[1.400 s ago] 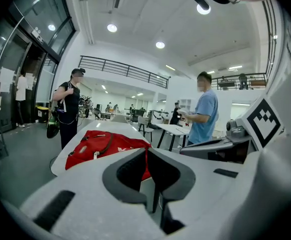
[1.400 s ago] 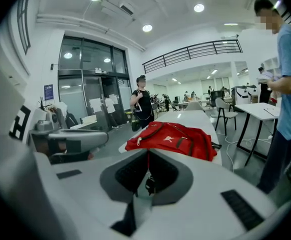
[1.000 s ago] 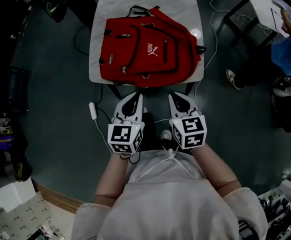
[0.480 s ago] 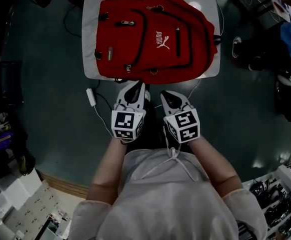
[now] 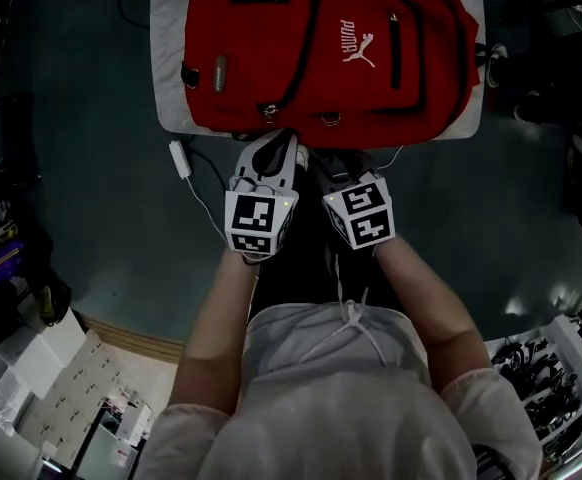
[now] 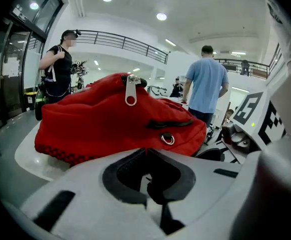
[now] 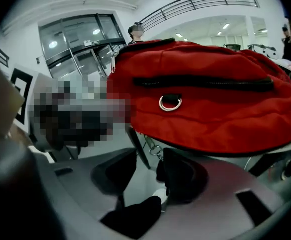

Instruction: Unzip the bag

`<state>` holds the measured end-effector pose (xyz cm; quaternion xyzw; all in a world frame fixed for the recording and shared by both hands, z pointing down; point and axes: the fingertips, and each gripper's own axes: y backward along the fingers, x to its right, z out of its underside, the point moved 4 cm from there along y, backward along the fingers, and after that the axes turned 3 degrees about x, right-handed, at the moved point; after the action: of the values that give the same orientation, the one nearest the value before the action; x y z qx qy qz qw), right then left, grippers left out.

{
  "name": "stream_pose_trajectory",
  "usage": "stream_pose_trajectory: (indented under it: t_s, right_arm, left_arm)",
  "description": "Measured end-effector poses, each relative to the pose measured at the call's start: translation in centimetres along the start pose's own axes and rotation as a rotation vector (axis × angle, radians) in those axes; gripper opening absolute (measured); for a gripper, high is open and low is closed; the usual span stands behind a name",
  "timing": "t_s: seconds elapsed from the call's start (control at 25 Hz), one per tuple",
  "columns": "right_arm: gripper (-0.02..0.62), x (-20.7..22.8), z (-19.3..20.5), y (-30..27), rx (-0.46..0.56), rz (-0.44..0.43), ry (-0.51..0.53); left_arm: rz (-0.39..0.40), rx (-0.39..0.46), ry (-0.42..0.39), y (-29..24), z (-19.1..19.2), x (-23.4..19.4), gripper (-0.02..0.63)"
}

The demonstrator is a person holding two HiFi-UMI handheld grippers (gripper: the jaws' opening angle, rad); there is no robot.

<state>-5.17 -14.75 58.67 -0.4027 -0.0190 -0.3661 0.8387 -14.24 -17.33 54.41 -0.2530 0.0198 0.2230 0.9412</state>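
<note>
A red backpack (image 5: 321,48) lies flat on a pale table (image 5: 166,78), its black zippers closed. My left gripper (image 5: 276,146) is at the table's near edge with its jaws closed together on nothing; in the left gripper view (image 6: 145,150) it points at the bag (image 6: 110,124), below a silver zipper pull (image 6: 130,91). My right gripper (image 5: 333,164) hangs just below the same edge. Its jaws (image 7: 148,156) are opening, with only air between them. It points under the bag (image 7: 210,104), near a metal ring (image 7: 170,103) and a dangling clip (image 7: 153,146).
A white power adapter (image 5: 179,158) with its cable lies on the dark floor left of the grippers. Shelves with small items (image 5: 561,388) stand at the lower right. A person in black (image 6: 58,74) and a person in a blue shirt (image 6: 205,91) stand beyond the table.
Both grippers have moved forward from in front of the body to the table's near edge. The bag now sits higher and larger in the head view.
</note>
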Motion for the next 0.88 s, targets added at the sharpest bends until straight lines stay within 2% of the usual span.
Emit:
stream_pose_trajectory:
  t_s: [0.28, 0.4, 0.52, 0.6, 0.68, 0.76, 0.88]
  right_arm:
    - [0.153, -1.0, -0.7, -2.9, 0.06, -0.026, -0.011]
    - [0.145, -0.7, -0.8, -3.6, 0.072, 0.006, -0.009]
    - [0.097, -0.2, -0.8, -3.9, 0.081, 0.038, -0.011]
    - [0.092, -0.1, -0.8, -3.8, 0.079, 0.049, -0.006]
    - [0.083, 0.2, -0.7, -3.4, 0.064, 0.066, 0.012]
    - [0.042, 0.4, -0.5, -2.9, 0.04, 0.084, 0.034]
    - [0.035, 0.1, -0.7, -2.2, 0.004, 0.101, 0.098]
  left_arm:
    - [0.026, -0.027, 0.164, -0.9, 0.9, -1.3, 0.026]
    - [0.04, -0.02, 0.17, -1.0, 1.0, -1.4, 0.025]
    - [0.032, -0.008, 0.174, -0.9, 1.0, -1.3, 0.025]
    - [0.022, 0.002, 0.171, -0.9, 1.0, -1.2, 0.025]
    - [0.019, 0.01, 0.165, -0.8, 1.0, -1.2, 0.025]
    - [0.018, 0.014, 0.157, -0.8, 1.0, -1.2, 0.025]
    - [0.009, 0.016, 0.153, -0.7, 1.1, -1.2, 0.023]
